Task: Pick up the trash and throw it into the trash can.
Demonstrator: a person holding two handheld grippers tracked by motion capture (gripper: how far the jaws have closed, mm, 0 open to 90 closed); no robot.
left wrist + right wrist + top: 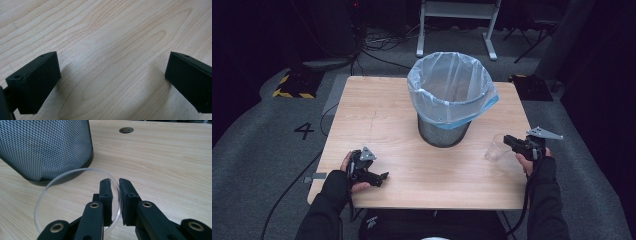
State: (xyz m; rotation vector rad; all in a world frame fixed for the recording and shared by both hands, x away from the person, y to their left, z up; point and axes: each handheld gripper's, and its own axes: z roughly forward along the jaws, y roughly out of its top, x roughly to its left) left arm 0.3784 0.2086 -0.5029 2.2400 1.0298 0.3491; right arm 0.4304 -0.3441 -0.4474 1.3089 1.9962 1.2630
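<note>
A clear plastic cup stands on the wooden table at the right, near the mesh bin. My right gripper reaches it from the right. In the right gripper view the right gripper is shut on the cup, with one jaw inside the rim and one outside, pinching the wall. At the table's front left my left gripper lies low over the wood. It stands open with bare table between its jaws.
A black mesh waste bin lined with a pale blue bag stands at the table's middle back, and its mesh wall rises close behind the cup. A cable hole sits in the table top. Grey floor surrounds the table.
</note>
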